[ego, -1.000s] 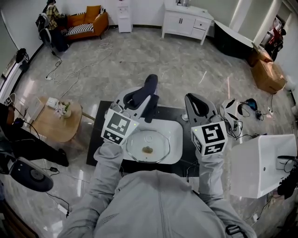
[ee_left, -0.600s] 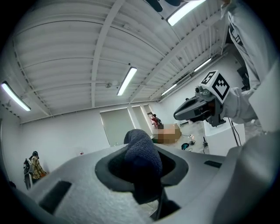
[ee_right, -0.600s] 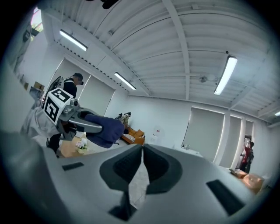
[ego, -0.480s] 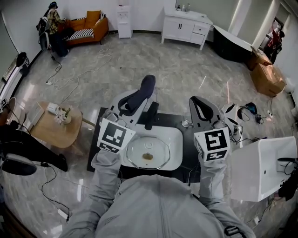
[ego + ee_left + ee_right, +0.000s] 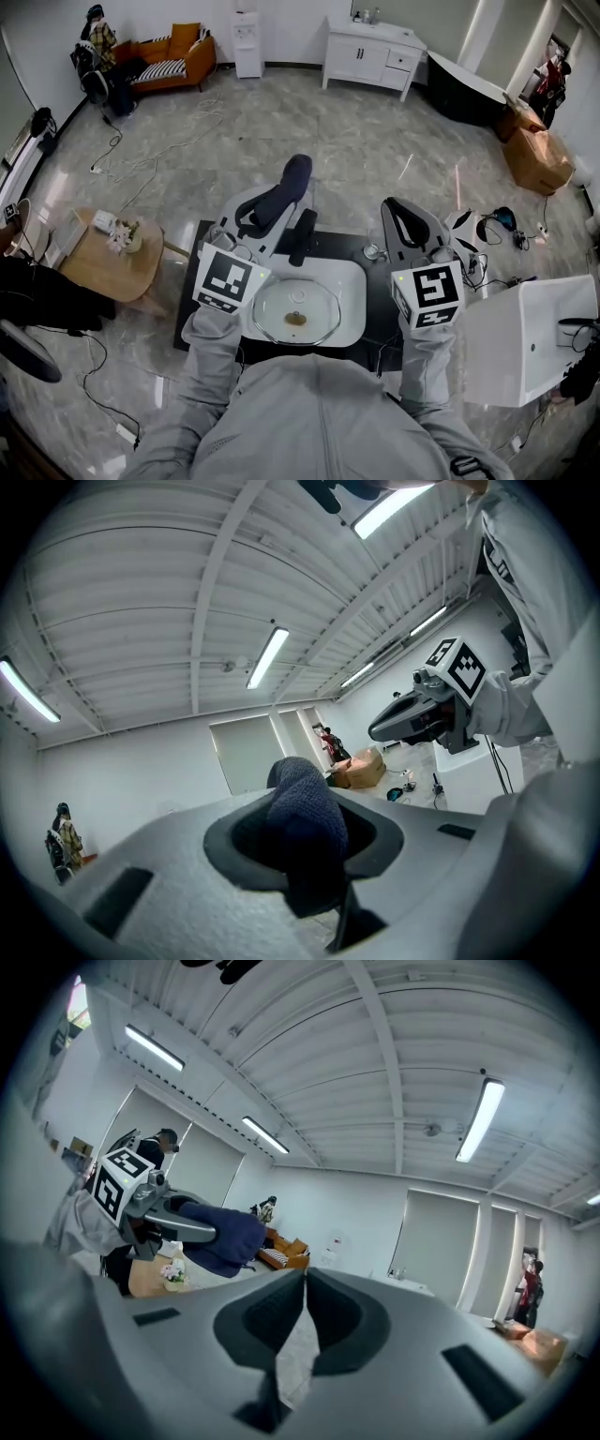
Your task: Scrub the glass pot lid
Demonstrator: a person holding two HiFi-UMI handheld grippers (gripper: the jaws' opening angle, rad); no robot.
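Note:
The glass pot lid (image 5: 296,314) lies flat in a white basin (image 5: 352,281) right in front of me, with a brown smear at its middle. My left gripper (image 5: 284,192) is held up over the basin's far left side, tilted upward, shut on a dark blue cloth (image 5: 297,172). In the left gripper view the dark blue cloth (image 5: 305,816) fills the gap between the jaws. My right gripper (image 5: 394,208) is raised over the basin's far right side, shut with nothing in it; the jaws meet in the right gripper view (image 5: 305,1276). Both point at the ceiling.
The basin sits in a black counter top (image 5: 380,323). A dark faucet (image 5: 302,234) stands behind it, and a small glass (image 5: 373,250) to its right. A white box (image 5: 525,333) stands at my right, a round wooden table (image 5: 112,255) at my left.
Both grippers have drifted slightly back toward me, still raised. The left stays shut on the cloth. The lid has not moved.

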